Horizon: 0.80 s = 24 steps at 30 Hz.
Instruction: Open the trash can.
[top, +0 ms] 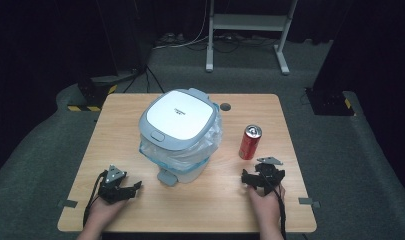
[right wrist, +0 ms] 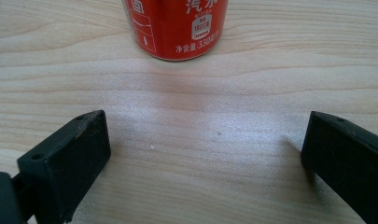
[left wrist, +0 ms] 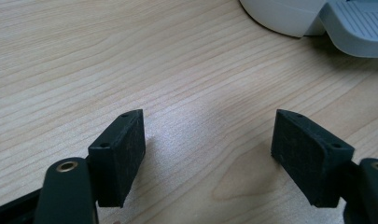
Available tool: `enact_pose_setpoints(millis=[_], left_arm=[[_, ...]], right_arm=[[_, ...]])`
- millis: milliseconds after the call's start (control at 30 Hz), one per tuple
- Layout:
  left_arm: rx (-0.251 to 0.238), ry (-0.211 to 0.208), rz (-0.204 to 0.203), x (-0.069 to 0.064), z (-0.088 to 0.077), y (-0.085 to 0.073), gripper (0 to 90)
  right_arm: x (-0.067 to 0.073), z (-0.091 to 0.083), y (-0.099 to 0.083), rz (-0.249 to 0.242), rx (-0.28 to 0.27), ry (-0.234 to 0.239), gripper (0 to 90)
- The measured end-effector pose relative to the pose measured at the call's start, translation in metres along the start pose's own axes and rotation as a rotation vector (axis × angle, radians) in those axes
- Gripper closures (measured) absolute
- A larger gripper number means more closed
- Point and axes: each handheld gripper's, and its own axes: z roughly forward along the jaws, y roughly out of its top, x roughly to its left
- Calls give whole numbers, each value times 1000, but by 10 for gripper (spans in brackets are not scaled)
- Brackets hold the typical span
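Right gripper (right wrist: 205, 154) jaws spread wide, nothing between, low over table (top: 115, 120); red can (right wrist: 175, 28) upright just ahead, apart from pads. Left gripper (left wrist: 207, 149) likewise released and empty, near front-left edge, pointing toward lidded white bin (top: 180, 132) with plastic liner, mid-table, left of can.

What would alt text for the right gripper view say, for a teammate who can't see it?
The right gripper stands with its two black jaws wide open and nothing between them, low over a pale wooden table. Just ahead, apart from the jaws, stands the lower part of a red can with white print, its base on the wood.
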Motion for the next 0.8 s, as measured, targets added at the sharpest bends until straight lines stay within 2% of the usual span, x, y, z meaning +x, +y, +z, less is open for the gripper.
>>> enact_pose_setpoints(millis=[500, 700, 767, 800], left_arm=[[-3, -8, -1, 2, 1, 0, 262], [5, -17, 9, 1, 1, 0, 225], [6, -20, 10, 1, 0, 0, 224], [5, -24, 9, 2, 0, 0, 227]], right_arm=[[-1, -1, -1, -6, -1, 8, 8], [0, -1, -1, -6, -1, 9, 11], [0, -2, -2, 1, -9, 1, 58], [-1, -6, -5, 2, -38, 6, 205]])
